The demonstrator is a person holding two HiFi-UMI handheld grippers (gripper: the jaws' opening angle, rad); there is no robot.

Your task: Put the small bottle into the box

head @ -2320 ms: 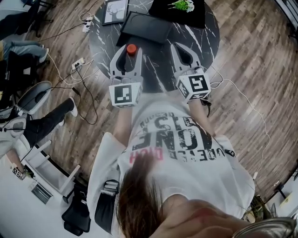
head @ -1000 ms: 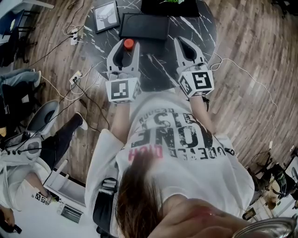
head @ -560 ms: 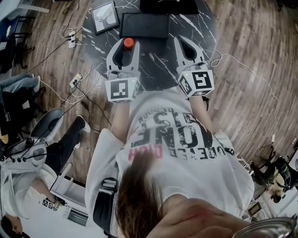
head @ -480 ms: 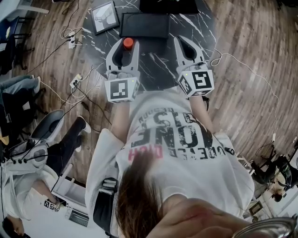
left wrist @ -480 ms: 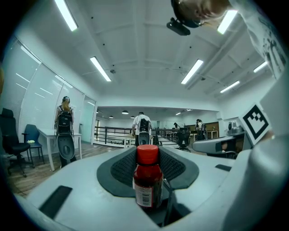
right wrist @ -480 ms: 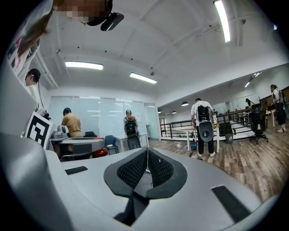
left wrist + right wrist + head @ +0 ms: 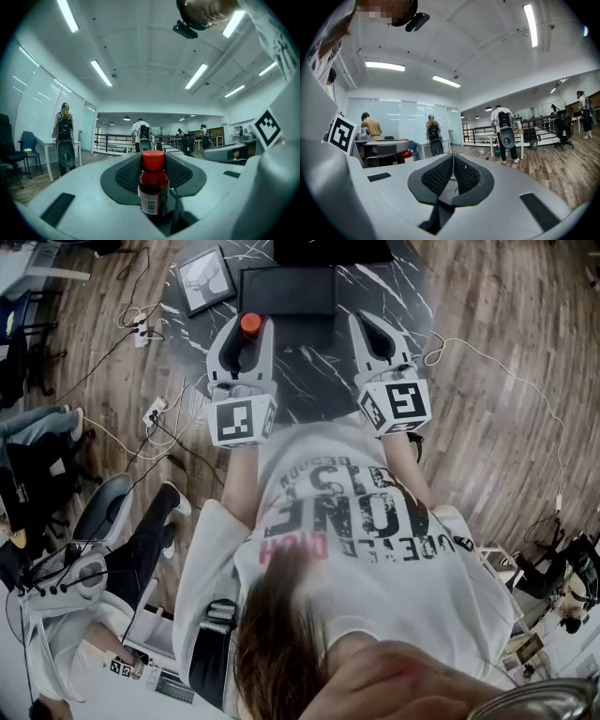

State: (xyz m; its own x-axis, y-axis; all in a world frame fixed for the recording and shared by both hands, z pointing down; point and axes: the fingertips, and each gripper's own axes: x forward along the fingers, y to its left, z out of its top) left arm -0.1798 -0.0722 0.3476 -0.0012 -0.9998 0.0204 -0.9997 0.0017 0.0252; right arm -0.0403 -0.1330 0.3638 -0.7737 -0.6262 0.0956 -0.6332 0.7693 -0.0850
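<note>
Above dark marbled desk (image 7: pixel 384 292): left gripper (image 7: pixel 246 327) fingers pinch small bottle (image 7: pixel 153 187), upright, red cap on top. Right gripper (image 7: pixel 367 324) alongside, fingers pressed together, nothing between. Black box (image 7: pixel 286 292) on desk just beyond bottle.

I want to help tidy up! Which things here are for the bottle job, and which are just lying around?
For the job:
- bottle, gripped in the left gripper
- black box on the table

Just lying about:
- picture frame on the table
- power strip on the floor
- white cable on the floor
- right gripper, shut and empty
</note>
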